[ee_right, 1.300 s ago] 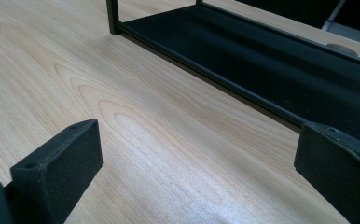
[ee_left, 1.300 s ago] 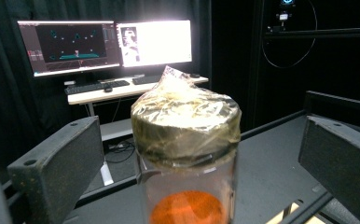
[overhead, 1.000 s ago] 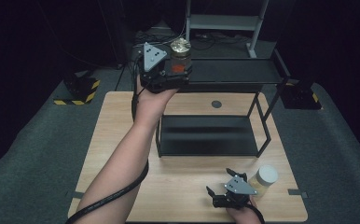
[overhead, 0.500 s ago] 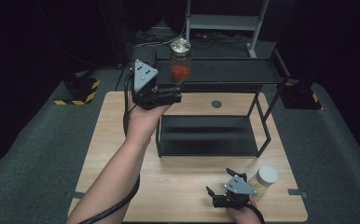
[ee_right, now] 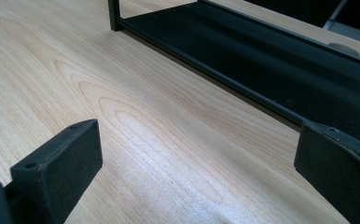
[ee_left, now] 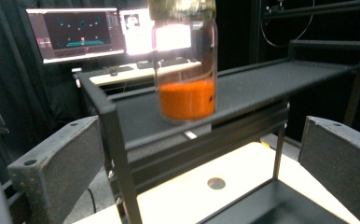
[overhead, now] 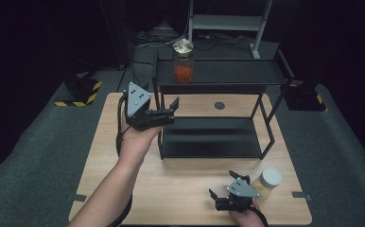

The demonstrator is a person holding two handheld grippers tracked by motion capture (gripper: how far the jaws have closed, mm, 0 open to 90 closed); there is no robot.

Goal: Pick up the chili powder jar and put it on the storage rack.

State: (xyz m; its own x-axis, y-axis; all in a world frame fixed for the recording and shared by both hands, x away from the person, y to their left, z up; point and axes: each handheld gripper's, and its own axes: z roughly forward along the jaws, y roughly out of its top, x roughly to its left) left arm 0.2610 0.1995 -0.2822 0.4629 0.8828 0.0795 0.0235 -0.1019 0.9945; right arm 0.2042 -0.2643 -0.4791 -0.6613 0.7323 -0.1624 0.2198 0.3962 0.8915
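Glass, with a gold lid and orange filling in its lower part, the jar [overhead: 183,61] stands upright at the left end of the black rack's top shelf [overhead: 228,72], upper centre of the high view. Its release looks done, so the left gripper [overhead: 169,108], jaws spread and empty left of the rack, should draw straight back without clipping the shelf edge. At the lower right, the right gripper [overhead: 224,190] rests with jaws wide apart over the wooden table [overhead: 190,184], just beside a white-lidded jar [overhead: 267,182].
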